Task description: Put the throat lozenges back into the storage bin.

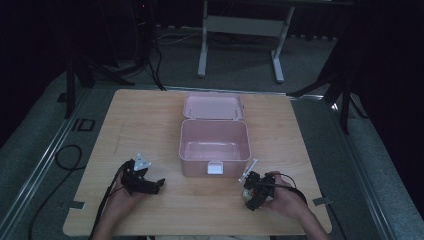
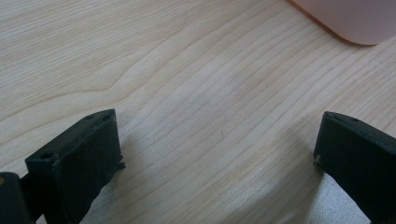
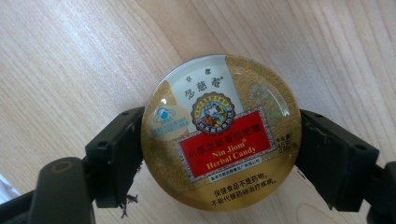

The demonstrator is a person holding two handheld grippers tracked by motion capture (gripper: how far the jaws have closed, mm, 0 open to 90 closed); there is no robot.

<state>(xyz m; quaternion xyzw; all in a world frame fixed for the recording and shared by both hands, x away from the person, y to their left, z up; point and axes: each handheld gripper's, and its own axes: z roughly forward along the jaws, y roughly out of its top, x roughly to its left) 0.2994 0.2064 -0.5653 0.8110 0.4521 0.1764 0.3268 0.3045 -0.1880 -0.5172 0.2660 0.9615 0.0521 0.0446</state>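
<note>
Desk (image 1: 150, 120) of pale wood, dim room. Left gripper (image 1: 150, 185) rests low near the near-left corner, held in the left hand (image 1: 122, 195); its own view shows both jaws spread wide over bare wood with nothing between them, a pink corner at the upper right. Forearm comes in from the near edge, gripper pointing toward the middle.

Pink box (image 1: 215, 145) stands at the desk's centre, lid thrown back toward the far edge, interior bare, white latch on its near wall.

Right gripper (image 1: 252, 192) sits near the near-right corner, just in front of the box's near-right corner, with the right hand (image 1: 285, 197) wrapped round it. Jaws are clamped on a round candy tin (image 3: 220, 133), one jaw on each side of the rim, gold lid with red label facing the camera.

Judgement: tin is likely light, rigid metal, with a glossy, slippery curved rim; a grip across the full width, as here, looks safest. Off-centre pressure could squirt it out. Wrist appears angled downward, tin close above the wood.
</note>
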